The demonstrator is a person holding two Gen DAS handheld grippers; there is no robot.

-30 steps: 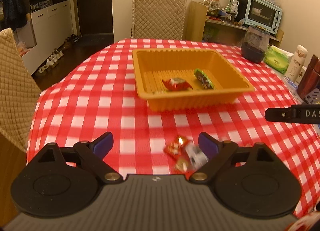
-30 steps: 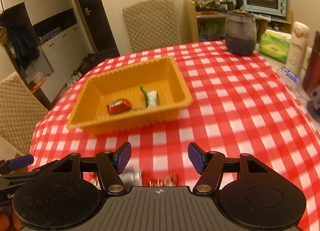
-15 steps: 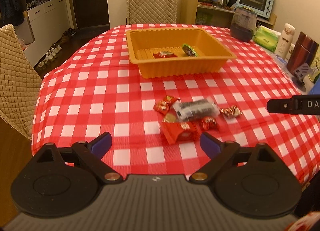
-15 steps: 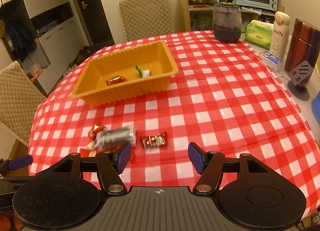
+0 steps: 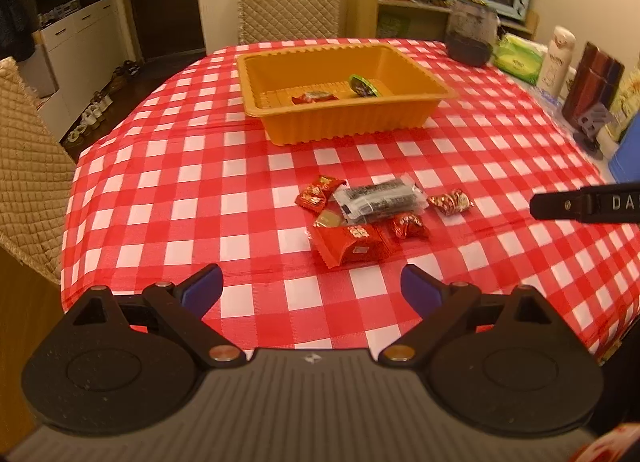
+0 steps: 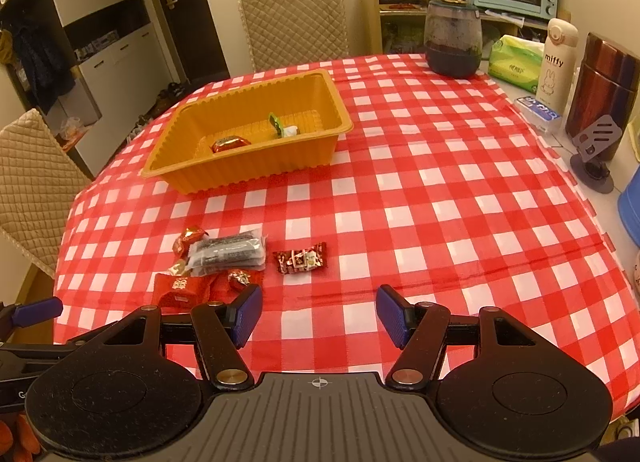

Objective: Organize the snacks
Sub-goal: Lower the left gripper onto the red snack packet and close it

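An orange tray (image 5: 344,123) (image 6: 256,167) on the checked table holds a red snack (image 5: 314,97) (image 6: 230,143) and a green snack (image 5: 363,85) (image 6: 282,127). Several loose snacks lie nearer me: a clear pack with dark contents (image 5: 378,199) (image 6: 228,252), a flat red packet (image 5: 352,248) (image 6: 180,290), small red candies (image 5: 320,191) (image 5: 408,225), and a red-white candy (image 5: 450,201) (image 6: 300,260) to the right. My left gripper (image 5: 312,290) is open and empty, just in front of the pile. My right gripper (image 6: 319,314) is open and empty, right of the pile.
A dark jar (image 6: 452,37), green tissue pack (image 6: 516,61), white miffy bottle (image 6: 558,57), brown canister (image 6: 604,85) and blue object (image 6: 632,205) stand along the table's right side. Quilted chairs (image 6: 296,21) (image 5: 28,165) stand at the far side and left.
Both grippers have pulled back from the tray toward the near table edge. The loose snack pile has come fully into view in front of them. Both stay open.
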